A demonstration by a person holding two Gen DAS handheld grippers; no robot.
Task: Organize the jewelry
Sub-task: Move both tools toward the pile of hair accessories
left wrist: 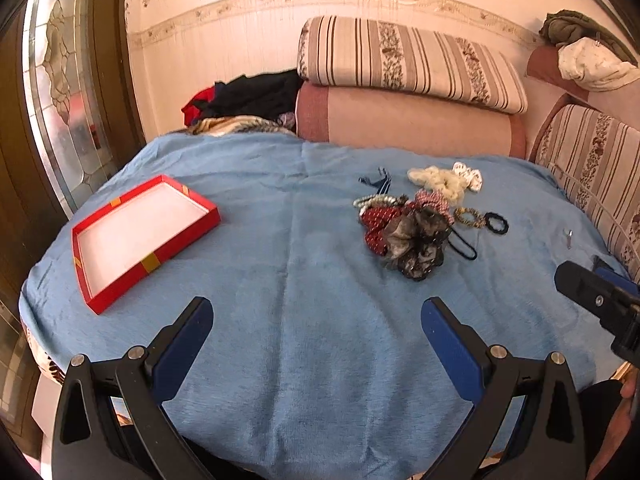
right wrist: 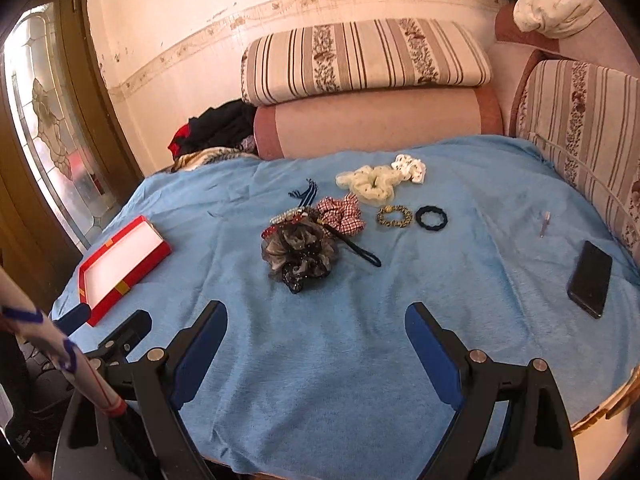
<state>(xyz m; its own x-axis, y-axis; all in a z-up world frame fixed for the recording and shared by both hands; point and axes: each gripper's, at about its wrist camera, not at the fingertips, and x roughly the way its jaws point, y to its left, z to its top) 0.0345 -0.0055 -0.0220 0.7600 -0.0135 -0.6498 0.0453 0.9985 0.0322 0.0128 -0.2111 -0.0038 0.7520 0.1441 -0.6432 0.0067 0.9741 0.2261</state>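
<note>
A shallow red box (left wrist: 104, 292) with a white floor lies on the blue cloth at the left; in the right wrist view the red box (right wrist: 154, 258) sits far left. A pile of hair ties and scrunchies lies mid-table: a grey-black scrunchie (left wrist: 420, 240) (right wrist: 300, 254), a red checked scrunchie (right wrist: 340, 212), a cream scrunchie (right wrist: 372, 184), a gold bracelet (right wrist: 395, 216) and a black ring tie (right wrist: 432, 219). My left gripper (left wrist: 316, 320) stands open over bare cloth, short of the pile. My right gripper (right wrist: 316, 322) is open too, nothing between its fingers.
A black phone (right wrist: 591, 284) and a small pen-like item (right wrist: 545, 224) lie on the cloth at the right. Striped sofa cushions (left wrist: 408, 60) and a clothes heap (left wrist: 248, 96) border the far side. A glass door (left wrist: 56, 92) stands at the left.
</note>
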